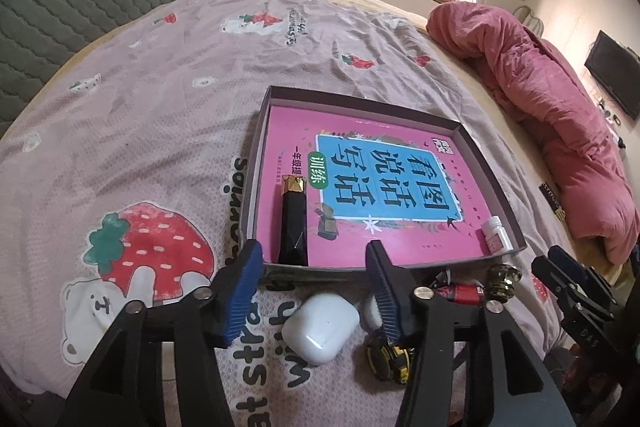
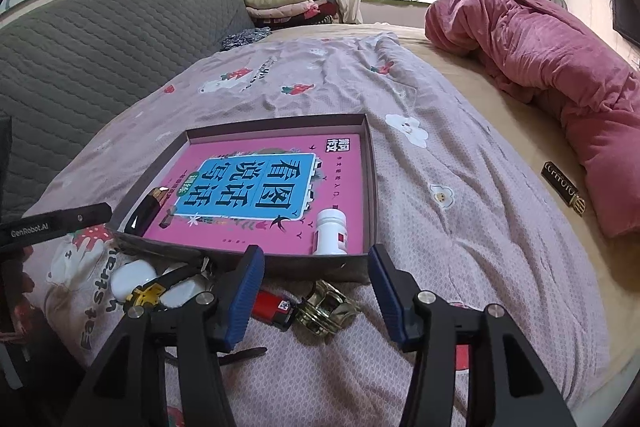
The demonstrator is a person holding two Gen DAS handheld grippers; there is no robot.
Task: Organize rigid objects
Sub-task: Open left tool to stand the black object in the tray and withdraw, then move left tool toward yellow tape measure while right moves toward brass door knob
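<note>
Soft, rumpled cotton bedspread lies under everything, and that is the main hazard; nothing on it sits on firm ground. The left gripper has its jaws spread and holds nothing, with the white earbud case lying between and just below the fingertips; the case is smooth and rounded, so a pinch off its middle could squirt it out sideways. A yellow and black tape measure sits under the right-hand jaw and may be knocked as the jaws close. The right gripper is also spread and empty; the red lighter and the brass buckle lie touching between its jaws, so a grab could catch both. Beyond both sets of jaws the shallow box already holds a black lipstick and a white pill bottle; a low carry could snag its near wall.
</note>
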